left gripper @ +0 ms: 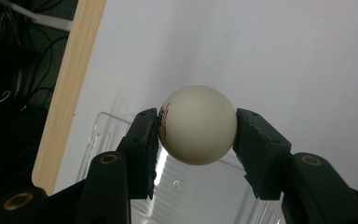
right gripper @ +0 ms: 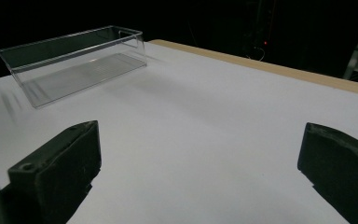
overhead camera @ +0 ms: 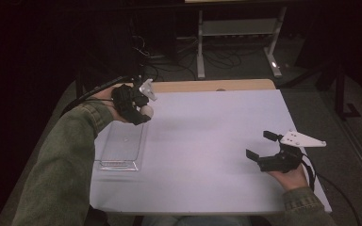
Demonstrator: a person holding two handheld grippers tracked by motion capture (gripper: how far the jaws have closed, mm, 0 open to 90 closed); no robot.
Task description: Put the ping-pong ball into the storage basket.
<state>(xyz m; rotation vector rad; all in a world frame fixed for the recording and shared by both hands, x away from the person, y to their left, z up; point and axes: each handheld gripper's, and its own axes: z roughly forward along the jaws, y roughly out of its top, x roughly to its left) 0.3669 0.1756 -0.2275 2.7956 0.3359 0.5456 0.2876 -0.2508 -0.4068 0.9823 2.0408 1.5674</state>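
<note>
The left gripper (left gripper: pixel 198 135) is seen closest, in its own view; a white ball (left gripper: pixel 198 125) is clamped between its two jaws, gripped at its widest part on opposite sides, presumably so that it cannot roll out; small red print is carried on the ball at its 9 o'clock edge. Directly beneath and beyond the jaws a clear tray (left gripper: pixel 121 122) is seen, so the ball is judged to be held over the tray's far end for a drop into it; whether it is being carried in or lifted out cannot be told.

In the high view the left gripper (overhead camera: pixel 143 113) is held at about 10 o'clock on the white table (overhead camera: pixel 207 150), with the ball (overhead camera: pixel 147 111) at its tip, above the far end of the tray (overhead camera: pixel 122 146); the tray is laid along the table's left edge, within easy reach of that hand.

The right gripper (overhead camera: pixel 263 146) is held at about 4 o'clock, well apart from the tray; its jaws are spread wide and nothing is held between them, and it is probably parked out of the way.
</note>
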